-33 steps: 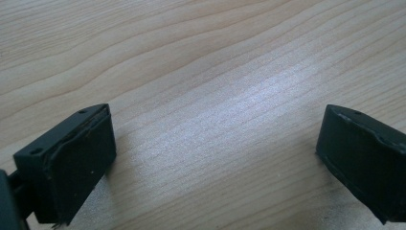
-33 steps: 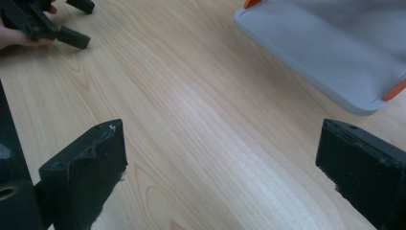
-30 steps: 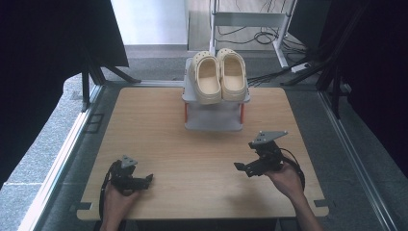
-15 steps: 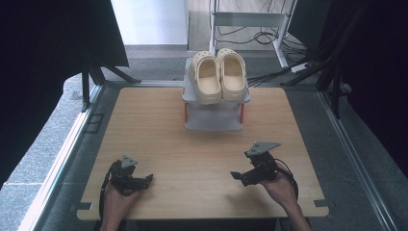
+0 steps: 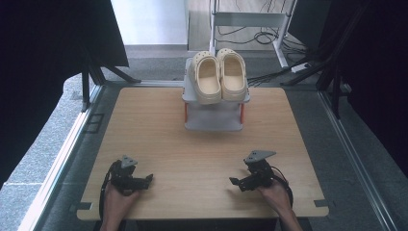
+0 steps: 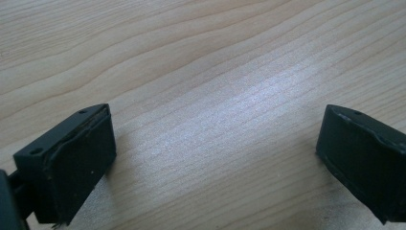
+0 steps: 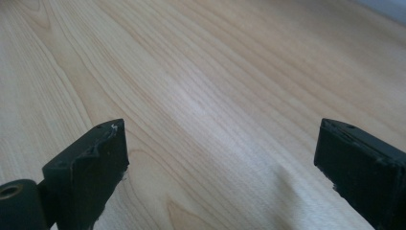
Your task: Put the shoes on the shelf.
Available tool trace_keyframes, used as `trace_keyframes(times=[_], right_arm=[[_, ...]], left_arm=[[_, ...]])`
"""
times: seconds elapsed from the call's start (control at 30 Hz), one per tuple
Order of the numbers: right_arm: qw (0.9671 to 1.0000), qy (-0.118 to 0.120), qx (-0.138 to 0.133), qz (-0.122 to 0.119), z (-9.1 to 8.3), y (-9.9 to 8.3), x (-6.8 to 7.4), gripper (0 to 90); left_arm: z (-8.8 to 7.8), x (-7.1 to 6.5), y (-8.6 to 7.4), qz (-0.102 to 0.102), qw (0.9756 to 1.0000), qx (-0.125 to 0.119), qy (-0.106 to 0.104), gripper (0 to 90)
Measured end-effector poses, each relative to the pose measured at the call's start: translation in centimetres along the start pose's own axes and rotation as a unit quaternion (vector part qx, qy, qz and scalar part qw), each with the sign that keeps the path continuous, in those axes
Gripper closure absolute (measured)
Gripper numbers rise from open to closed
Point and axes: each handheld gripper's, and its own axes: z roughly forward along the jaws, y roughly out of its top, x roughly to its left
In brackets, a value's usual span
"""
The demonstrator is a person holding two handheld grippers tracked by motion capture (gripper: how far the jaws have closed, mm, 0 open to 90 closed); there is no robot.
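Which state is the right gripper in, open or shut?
Open. The right gripper has its two black jaws standing wide apart, with only bare wooden table between them and nothing held.

Black cables [image 5: 269, 33] on floor at 12 o'clock; grey metal frame [image 5: 250, 19] beside them.

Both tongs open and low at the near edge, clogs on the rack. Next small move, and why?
Probably lift the right tongs forward toward the cream clogs on the grey rack. Both tongs, left too, are open and empty over bare table, well short of the rack, so approach comes before any grasp.
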Motion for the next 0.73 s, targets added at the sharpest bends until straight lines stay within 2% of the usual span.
trace_keyframes(times=[0.3,0.53,0.63,0.73], right_arm=[[1.0000,0.000,0.008,0.006,1.7,-1.4,0.2,3.6],[0.9998,-0.016,0.006,-0.011,2.0,-1.7,0.4,3.0],[0.9991,-0.034,0.012,-0.022,2.2,-1.7,0.8,2.6],[0.9991,-0.033,0.013,-0.022,2.2,-1.7,0.8,2.6]], left_arm=[[0.0,0.0,0.0,0.000,1.0000,0.000,0.000,0.0],[0.0,0.0,0.0,0.000,1.0000,0.000,0.000,0.0],[0.0,0.0,0.0,0.000,1.0000,0.000,0.000,0.0],[0.0,0.0,0.0,-0.001,1.0000,0.000,0.000,0.0]])
